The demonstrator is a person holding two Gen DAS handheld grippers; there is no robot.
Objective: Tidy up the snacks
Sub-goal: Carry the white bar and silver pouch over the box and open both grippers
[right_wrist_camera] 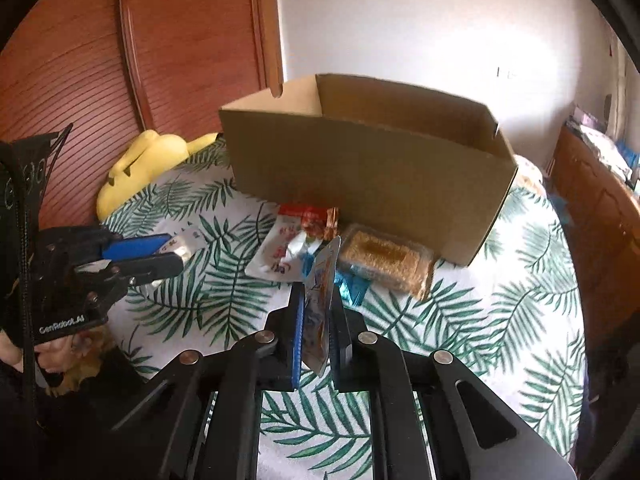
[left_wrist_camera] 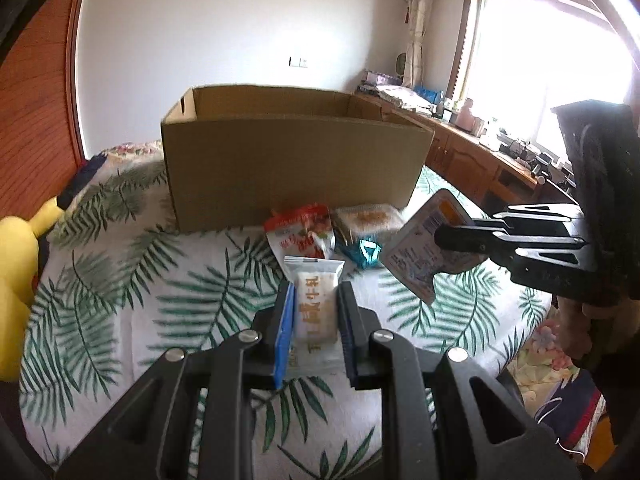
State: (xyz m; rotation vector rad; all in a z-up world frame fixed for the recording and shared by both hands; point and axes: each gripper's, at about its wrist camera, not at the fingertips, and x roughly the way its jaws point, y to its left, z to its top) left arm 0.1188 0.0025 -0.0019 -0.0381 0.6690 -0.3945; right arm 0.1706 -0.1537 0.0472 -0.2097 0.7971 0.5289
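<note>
Ahead, cardboard box [left_wrist_camera: 292,152] stands behind red packet [left_wrist_camera: 300,236].

White wall [left_wrist_camera: 240,20] centre; reddish slatted wooden panel [right_wrist_camera: 80,60] far left. Bright window [left_wrist_camera: 540,60] with curtain [left_wrist_camera: 416,20] upper right, cluttered wooden cabinet [left_wrist_camera: 472,160] below. Leaf-print bedsheet [left_wrist_camera: 160,280] across lower frame.

Daylight from window [left_wrist_camera: 532,64], blown out white with glare spilling over its frame. Cardboard box [left_wrist_camera: 292,168] near face in shade; soft shadow on the bed [left_wrist_camera: 120,280] at its base. Snack packets motion-blurred. Strong fisheye bending, dark vignette at corners.
</note>
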